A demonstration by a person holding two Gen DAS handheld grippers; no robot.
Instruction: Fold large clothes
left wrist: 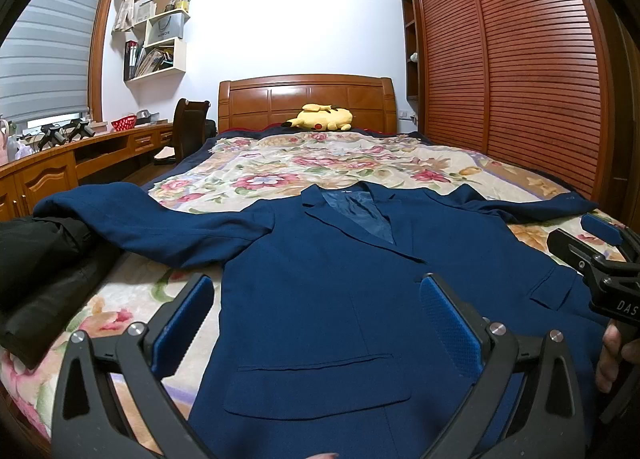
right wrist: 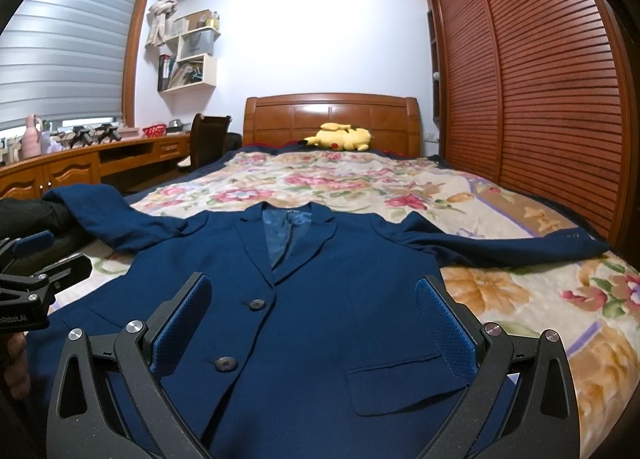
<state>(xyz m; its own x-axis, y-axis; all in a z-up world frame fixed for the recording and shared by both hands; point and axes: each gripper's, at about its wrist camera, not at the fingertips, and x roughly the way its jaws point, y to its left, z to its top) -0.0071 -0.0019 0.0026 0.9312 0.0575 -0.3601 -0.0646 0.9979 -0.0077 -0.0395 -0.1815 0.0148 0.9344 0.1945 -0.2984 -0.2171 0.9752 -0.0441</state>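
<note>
The navy blazer (right wrist: 320, 299) lies face up and buttoned across the foot end of the bed (right wrist: 400, 183), its collar toward the headboard, one sleeve reaching the bed's left edge over a black garment (left wrist: 44, 279) and the other stretched toward the right edge. I hold my left gripper (left wrist: 320, 323) above the blazer's left flap pocket, jaws spread wide and empty. My right gripper (right wrist: 316, 323) hangs over the right pocket, likewise wide apart with nothing between its pads.

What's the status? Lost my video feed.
Both claws, left and right, open, empty. Blue jacket flat on bed, sleeves spread, unfolded. Black garment under its left sleeve end.
</note>
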